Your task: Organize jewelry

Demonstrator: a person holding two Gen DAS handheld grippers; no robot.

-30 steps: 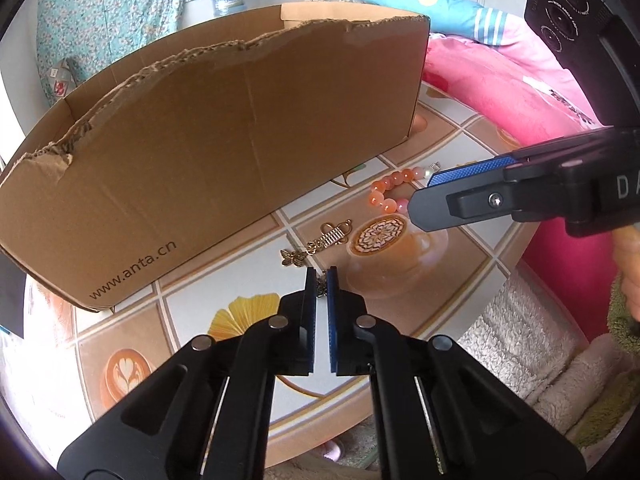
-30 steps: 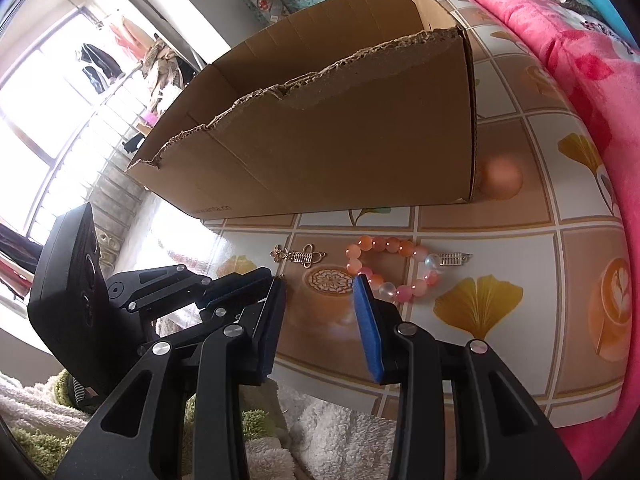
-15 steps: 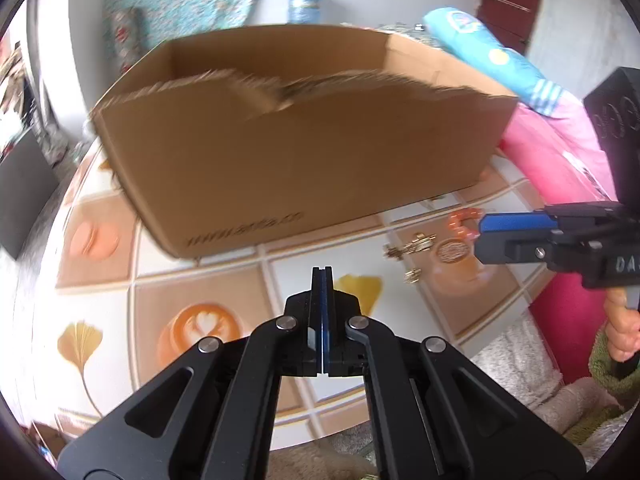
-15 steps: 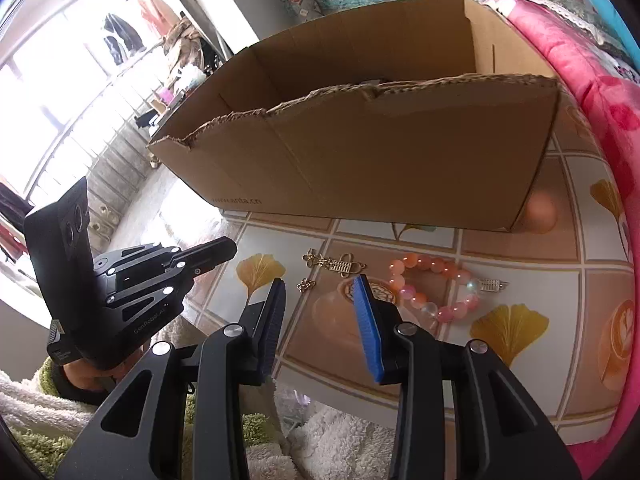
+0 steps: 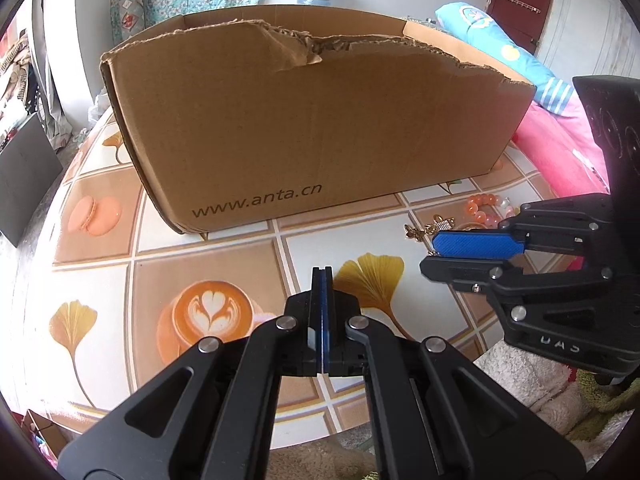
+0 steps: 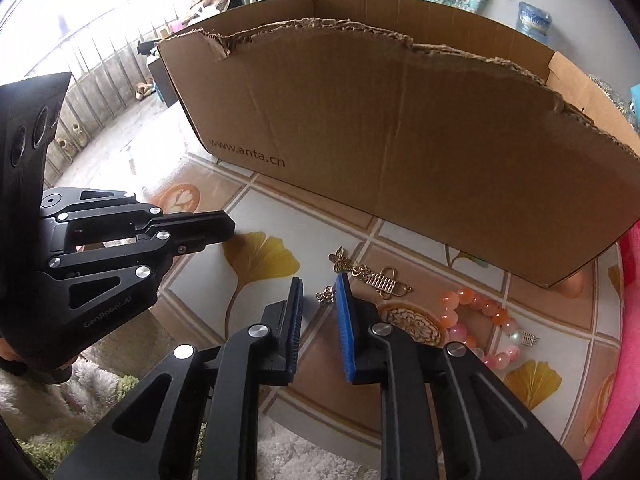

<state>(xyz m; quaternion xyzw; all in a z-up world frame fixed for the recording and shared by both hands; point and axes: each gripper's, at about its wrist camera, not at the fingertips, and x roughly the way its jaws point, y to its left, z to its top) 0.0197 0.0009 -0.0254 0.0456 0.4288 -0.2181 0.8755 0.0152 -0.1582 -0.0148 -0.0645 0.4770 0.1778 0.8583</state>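
A gold chain ornament with a butterfly charm (image 6: 372,278) lies on the patterned table (image 6: 264,200), in front of a torn cardboard box (image 6: 400,140). To its right is a pink and orange bead bracelet (image 6: 480,320). My right gripper (image 6: 319,280) hangs over the loose end of the chain with its jaws closing. The chain end shows between the fingers, and the pads do not press on it. My left gripper (image 5: 323,276) is shut on nothing over the ginkgo leaf tile, left of the jewelry. From there I see the box (image 5: 300,128), chain (image 5: 424,230), bracelet (image 5: 486,208) and right gripper (image 5: 430,254).
Pink bedding (image 5: 560,152) borders the table on the right. A white fluffy fabric (image 5: 520,380) lies below the table's near edge. The left gripper (image 6: 228,230) reaches in from the left of the right wrist view. The box blocks the far half of the table.
The right gripper slid left from the bracelet to the gold chain, and its jaws narrowed. The left gripper swung left, away from the jewelry, and its small gap shut.
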